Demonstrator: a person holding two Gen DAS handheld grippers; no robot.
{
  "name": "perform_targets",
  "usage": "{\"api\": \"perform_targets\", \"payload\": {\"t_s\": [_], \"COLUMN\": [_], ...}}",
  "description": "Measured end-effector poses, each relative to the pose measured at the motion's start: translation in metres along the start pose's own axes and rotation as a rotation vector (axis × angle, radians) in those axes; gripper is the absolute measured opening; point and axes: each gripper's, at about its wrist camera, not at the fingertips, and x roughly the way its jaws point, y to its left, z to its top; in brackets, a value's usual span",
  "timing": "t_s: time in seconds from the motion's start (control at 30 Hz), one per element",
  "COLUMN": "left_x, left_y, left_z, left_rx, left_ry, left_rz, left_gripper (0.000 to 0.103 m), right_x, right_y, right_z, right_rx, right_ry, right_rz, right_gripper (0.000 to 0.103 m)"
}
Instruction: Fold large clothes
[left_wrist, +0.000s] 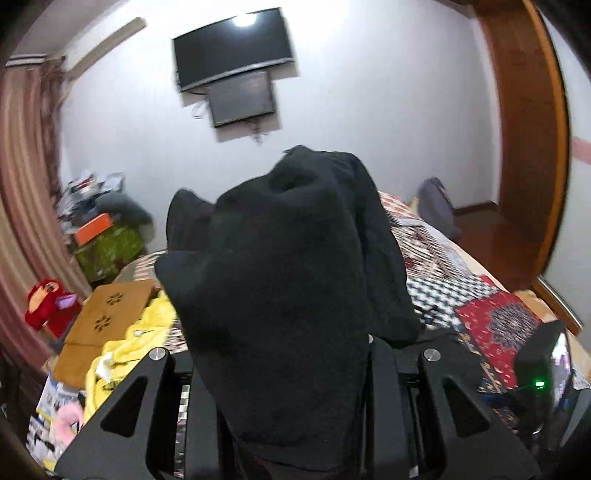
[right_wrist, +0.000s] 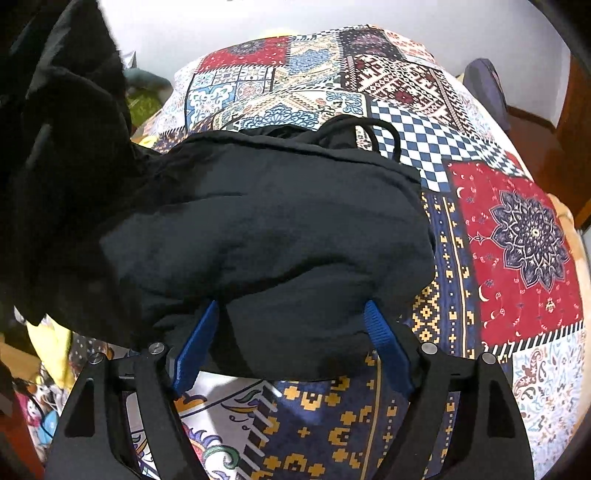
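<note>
A bulky black garment (right_wrist: 258, 229) covers the near middle of the patterned bedspread (right_wrist: 517, 240). Right and far bedspread lie open. Yellow clothing (left_wrist: 122, 354) and boxes (left_wrist: 107, 314) crowd the left.

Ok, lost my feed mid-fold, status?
Left gripper shut on black garment, lifted. Right gripper open, garment edge between its blue pads. Rest on patterned bedspread; nothing blocking.

A big black piece of clothing on the bed

The black garment (right_wrist: 258, 221) is soft and thick. One part lies bunched and folded on the patchwork bedspread (right_wrist: 517, 229), with a black cord looped at its far edge. Another part is lifted up in the air in a crumpled lump (left_wrist: 280, 258).
</note>
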Motion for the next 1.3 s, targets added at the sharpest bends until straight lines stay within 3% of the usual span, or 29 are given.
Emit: {"api": "perform_targets", "payload": {"t_s": [0.23,0.47,0.77,0.9,1.13,1.3], "left_x": [0.023,0.046,0.049,0.047,0.035,0.052], "left_y": [-0.044,-0.046,-0.05,-0.055,-0.055,-0.084], "left_z": [-0.011,-0.033,-0.046,-0.041,-0.01,-0.014], "left_rx": [0.039,-0.024,0.03,0.055,-0.031,0.056], "left_ry": [0.141,0.279,0.313,0.31,0.25,0.292], "left_rz": [-0.238,-0.418,-0.409,-0.399,-0.488,-0.457], "left_gripper": [0.028,0.029,0.03,0.029,0.029,0.03], "right_x": [0.0,-0.015,-0.024,-0.015,-0.005,0.002], "right_y": [-0.004,-0.019,-0.07,-0.074,-0.082,-0.079], "right_z": [-0.002,-0.01,-0.016,-0.01,-0.011,-0.01], "right_rx": [0.012,0.01,0.151,0.187,0.226,0.206], "right_ry": [-0.019,-0.02,-0.004,0.005,0.027,0.021], "right_rz": [0.004,0.002,-0.039,0.001,0.04,0.021], "right_gripper": [0.08,0.079,0.079,0.079,0.078,0.077]}}
